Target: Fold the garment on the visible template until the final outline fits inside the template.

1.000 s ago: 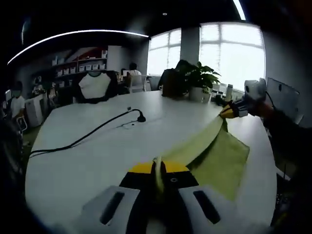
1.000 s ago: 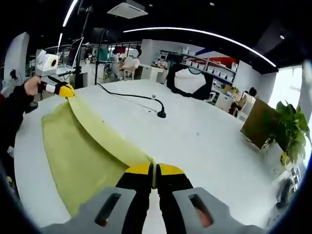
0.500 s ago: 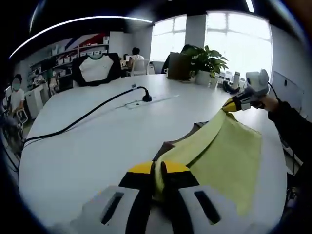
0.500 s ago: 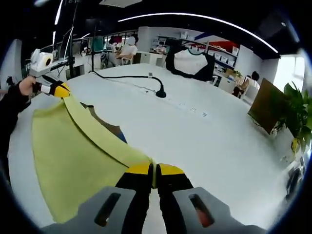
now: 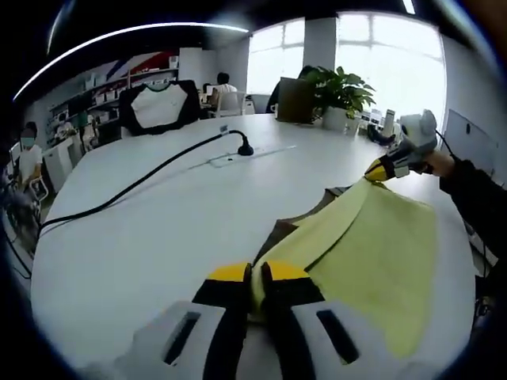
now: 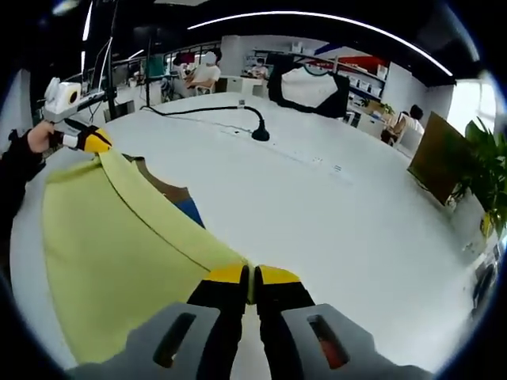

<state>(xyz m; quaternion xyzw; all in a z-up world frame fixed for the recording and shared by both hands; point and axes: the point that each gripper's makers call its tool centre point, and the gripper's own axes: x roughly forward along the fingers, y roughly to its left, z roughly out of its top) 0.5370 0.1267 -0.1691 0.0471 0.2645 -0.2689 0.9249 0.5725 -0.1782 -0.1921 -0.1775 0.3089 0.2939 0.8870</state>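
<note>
The yellow-green cloth garment [image 6: 119,237] covers most of a brown and blue layer [image 6: 178,202] beneath it, so that layer's outline cannot be made out. The garment's near edge runs past the bottom of the right gripper view. The black cable [image 5: 119,198] leaves the left gripper view at its left side.

The right gripper [image 6: 249,279] pinches an edge of the yellow-green garment [image 6: 103,237] between closed jaws. The cloth stretches across the white table [image 6: 333,214] to the left gripper [image 6: 101,145], which clamps its far corner. A brown and blue template [image 6: 178,202] peeks from under the garment.
</note>
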